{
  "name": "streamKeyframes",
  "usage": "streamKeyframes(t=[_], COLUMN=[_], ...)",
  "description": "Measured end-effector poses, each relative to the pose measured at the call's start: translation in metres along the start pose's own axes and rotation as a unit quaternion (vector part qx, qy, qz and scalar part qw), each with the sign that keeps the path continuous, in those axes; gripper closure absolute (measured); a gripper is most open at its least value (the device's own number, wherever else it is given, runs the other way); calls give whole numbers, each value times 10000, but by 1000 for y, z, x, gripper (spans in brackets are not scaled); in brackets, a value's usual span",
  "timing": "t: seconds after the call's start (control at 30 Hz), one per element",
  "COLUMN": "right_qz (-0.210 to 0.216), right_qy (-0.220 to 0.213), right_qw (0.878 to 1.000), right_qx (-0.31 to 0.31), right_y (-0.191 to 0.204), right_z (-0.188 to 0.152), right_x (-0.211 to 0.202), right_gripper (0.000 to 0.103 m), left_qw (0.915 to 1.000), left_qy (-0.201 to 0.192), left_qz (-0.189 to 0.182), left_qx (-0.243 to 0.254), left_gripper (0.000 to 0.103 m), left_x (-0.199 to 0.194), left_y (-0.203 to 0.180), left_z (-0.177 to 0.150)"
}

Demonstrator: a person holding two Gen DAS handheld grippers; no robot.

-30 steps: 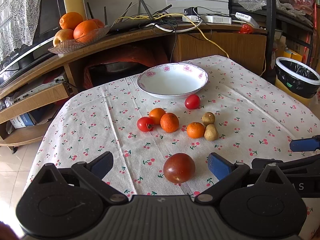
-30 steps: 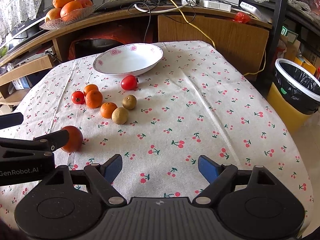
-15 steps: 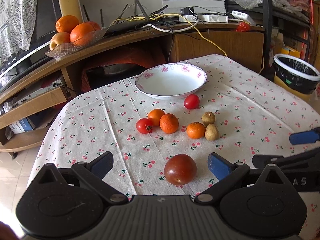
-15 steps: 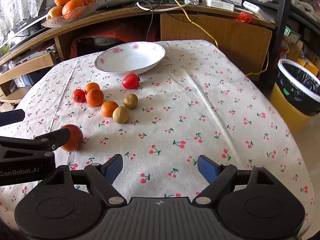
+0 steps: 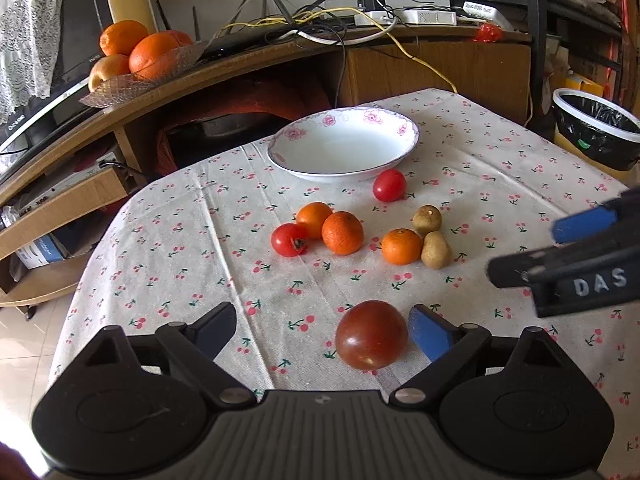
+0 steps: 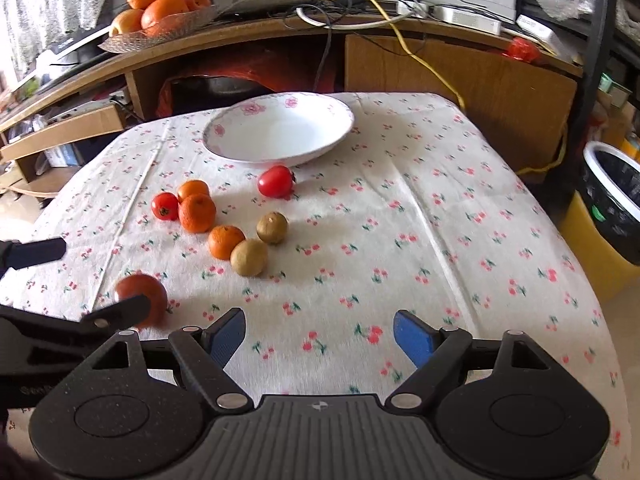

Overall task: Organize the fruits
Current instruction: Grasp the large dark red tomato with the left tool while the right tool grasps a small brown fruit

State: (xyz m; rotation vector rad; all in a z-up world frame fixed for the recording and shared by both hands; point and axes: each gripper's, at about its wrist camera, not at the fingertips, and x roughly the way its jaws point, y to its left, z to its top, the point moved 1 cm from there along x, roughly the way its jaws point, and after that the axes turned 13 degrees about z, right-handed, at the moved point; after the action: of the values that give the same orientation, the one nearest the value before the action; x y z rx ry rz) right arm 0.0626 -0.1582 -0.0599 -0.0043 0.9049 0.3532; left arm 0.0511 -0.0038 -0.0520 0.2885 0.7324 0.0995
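- Main risk — the dark red tomato (image 5: pixel 371 334) is round and sits free on the cherry-print tablecloth (image 5: pixel 500 168); the right pad (image 5: pixel 430 336) of the left gripper (image 5: pixel 320 326) looks to be touching or almost touching it, while the left pad is well clear. An uneven close probably pushes it left and it rolls.
- It also sits at the near end of the table, so a roll toward the near edge could drop it.
- Squeezing too hard likely bruises or splits it — the skin looks soft.
- Right gripper (image 6: pixel 318 334) hovers over bare cloth, jaws apart, holding nothing. Its fingers show at the right edge of the left wrist view, so the two tools are close; a swing toward the fruit cluster could clip the left one.
- Left gripper's jaws are wide apart, nothing clamped. The tomato lies between the fingers, offset to the right, resting on the cloth.
- Target is likely the white floral bowl (image 5: pixel 344 146) at the far end, with nothing in it. The small red tomato (image 5: pixel 389 185) lies right beside its near rim, and the oranges (image 5: pixel 342 233) and brown fruits (image 5: pixel 435 250) lie between — a low carry could knock them.
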Motion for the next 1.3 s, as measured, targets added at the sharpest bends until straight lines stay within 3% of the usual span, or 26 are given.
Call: streamKeyframes(t=[0.2, 0.33, 0.5, 0.77, 1.0, 1.3], right_qz=[411, 663, 903, 1054, 1138, 1178], right_qy=[89, 239, 406, 522, 518, 538], right_qw=[9989, 9968, 9936, 9908, 9894, 9895], right_qx=[-210, -387, -552, -665, -734, -637], right_y=[0, 2, 7, 8, 6, 3], right_z=[16, 25, 29, 33, 35, 35], right_x=[16, 33, 49, 62, 64, 59], right_gripper=[38, 53, 60, 68, 80, 81], left_qw=[9998, 9995, 9992, 9974, 9969, 9964], left_qy=[-73, -155, -123, 218, 241, 375], left_qz=[10, 4, -188, -630, -690, -736], left_qx=[162, 276, 334, 287, 288, 206], left_gripper=[7, 10, 16, 47, 51, 55], left_x=[4, 4, 6, 16, 16, 20], left_y=[-6, -10, -13, -17, -19, -13], left_z=[0, -2, -3, -7, -6, -1])
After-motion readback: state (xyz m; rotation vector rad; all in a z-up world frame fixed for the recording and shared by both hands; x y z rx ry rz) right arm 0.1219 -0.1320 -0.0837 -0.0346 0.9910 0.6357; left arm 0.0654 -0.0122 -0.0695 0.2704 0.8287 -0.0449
